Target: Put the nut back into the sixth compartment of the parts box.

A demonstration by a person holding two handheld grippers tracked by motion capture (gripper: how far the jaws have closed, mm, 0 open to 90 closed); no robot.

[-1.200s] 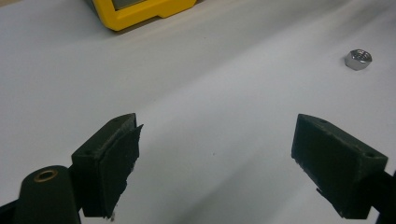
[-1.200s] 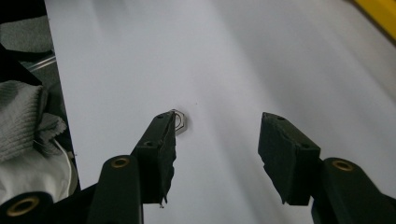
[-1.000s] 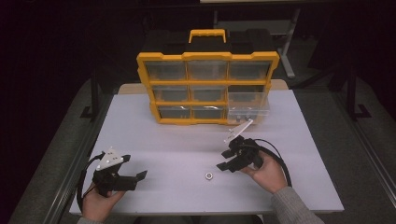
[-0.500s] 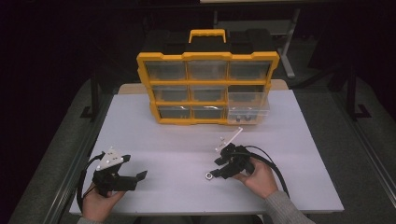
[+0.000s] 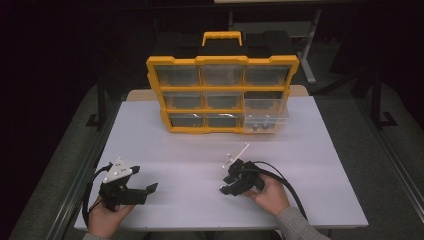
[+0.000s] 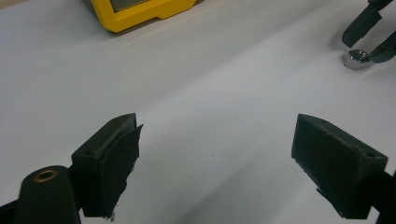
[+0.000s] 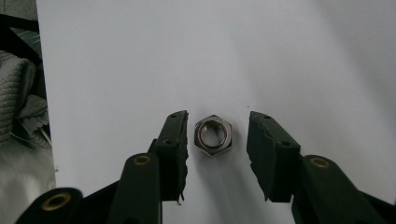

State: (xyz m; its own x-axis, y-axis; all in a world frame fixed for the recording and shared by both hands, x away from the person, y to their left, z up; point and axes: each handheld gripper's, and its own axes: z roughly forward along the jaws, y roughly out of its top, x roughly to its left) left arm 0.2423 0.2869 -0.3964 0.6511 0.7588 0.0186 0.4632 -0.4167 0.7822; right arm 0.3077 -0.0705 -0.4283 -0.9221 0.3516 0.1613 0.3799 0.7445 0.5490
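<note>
My right gripper (image 7: pixel 215 154) is tipped down over the white tabletop (image 5: pixel 310 150), and a small steel nut (image 7: pixel 213 135) lies flat on the sheet between its two jaws. The jaws have just been closing and now stand narrow around the nut: the left one is almost against a flat of it, the right one a little way off (I see a sliver of white on both sides, so the pads are not pressing yet). In the high view this gripper (image 5: pixel 231 189) sits near the front edge, a bit right of the middle, with my right hand (image 5: pixel 270 195) behind it and its cable looping off to the right.

My left gripper (image 5: pixel 142 192) rests low at the near left of the tabletop, held in my left hand (image 5: pixel 105 217). Its jaws are spread wide with only bare sheet between them. From its own camera I can see the nut (image 6: pixel 356 59) far off to the right.

At the far side stands a yellow parts organizer (image 5: pixel 222 95) with clear drawers; its lower right drawer (image 5: pixel 265 117) is pulled out toward me.
</note>
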